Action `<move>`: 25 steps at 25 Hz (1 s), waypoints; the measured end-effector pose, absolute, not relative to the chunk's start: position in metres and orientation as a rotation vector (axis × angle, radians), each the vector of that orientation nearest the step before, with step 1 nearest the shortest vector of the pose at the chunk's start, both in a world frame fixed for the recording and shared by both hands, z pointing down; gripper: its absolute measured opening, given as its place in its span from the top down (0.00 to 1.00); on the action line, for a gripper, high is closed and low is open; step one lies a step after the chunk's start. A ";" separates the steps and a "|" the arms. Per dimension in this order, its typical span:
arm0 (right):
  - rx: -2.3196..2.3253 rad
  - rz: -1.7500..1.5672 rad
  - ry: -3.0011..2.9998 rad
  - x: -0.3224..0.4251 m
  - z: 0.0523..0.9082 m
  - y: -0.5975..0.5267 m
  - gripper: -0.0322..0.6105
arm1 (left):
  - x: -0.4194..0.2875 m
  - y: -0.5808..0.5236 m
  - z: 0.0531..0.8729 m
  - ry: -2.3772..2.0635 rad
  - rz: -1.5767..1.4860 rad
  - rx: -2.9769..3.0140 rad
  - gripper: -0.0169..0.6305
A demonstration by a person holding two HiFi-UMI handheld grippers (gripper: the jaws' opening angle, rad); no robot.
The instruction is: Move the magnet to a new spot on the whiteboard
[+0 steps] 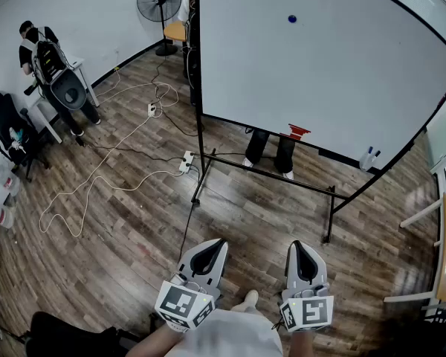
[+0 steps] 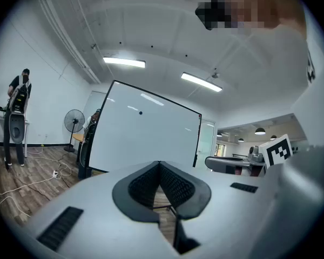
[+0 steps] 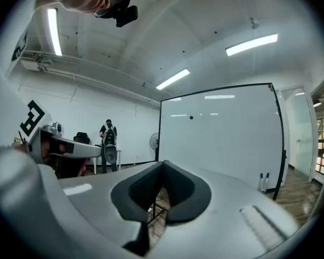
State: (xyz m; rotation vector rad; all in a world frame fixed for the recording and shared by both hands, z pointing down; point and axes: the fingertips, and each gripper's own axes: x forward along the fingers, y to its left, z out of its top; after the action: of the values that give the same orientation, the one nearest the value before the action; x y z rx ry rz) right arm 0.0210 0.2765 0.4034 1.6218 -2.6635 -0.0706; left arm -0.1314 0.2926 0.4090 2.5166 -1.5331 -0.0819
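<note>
Wood-grain floor [image 1: 126,236] filled most of the head view, with pale cables [image 1: 104,181] looping across it toward 9 o'clock. At 10 o'clock a person [image 1: 41,50] wearing a backpack stood by the wall, and a standing fan [image 1: 159,2] rose at 11 o'clock. The whiteboard [image 1: 320,65] on its black frame took up the 1 o'clock side. The magnet [image 1: 292,18], a small dark-blue dot, sat high on the board's face, well apart from both tools. A red item [image 1: 299,131] showed at the board's lower edge, with markers [image 1: 369,158] farther toward 3 o'clock. Near 6 o'clock the left hand-held gripper [image 1: 217,244] pointed toward the board, its jaws closed together with nothing between them. Just beside it, the right hand-held gripper [image 1: 297,245] was closed and empty too.
</note>
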 end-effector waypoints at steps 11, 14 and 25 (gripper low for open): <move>1.595 0.021 -2.798 0.123 0.406 0.279 0.95 | -0.036 0.299 0.408 -1.630 0.022 2.479 0.96; 1.576 -0.005 -2.817 0.143 0.404 0.277 0.95 | -0.016 0.296 0.406 -1.652 0.025 2.478 0.96; 1.521 0.048 -2.831 0.155 0.420 0.239 0.95 | 0.010 0.265 0.409 -1.664 0.042 2.476 0.96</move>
State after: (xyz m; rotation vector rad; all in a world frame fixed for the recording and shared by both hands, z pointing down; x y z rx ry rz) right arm 0.1546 0.2392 0.4204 1.5208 -2.8310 0.0479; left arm 0.0101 0.2649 0.4094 2.4761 -1.6639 0.0416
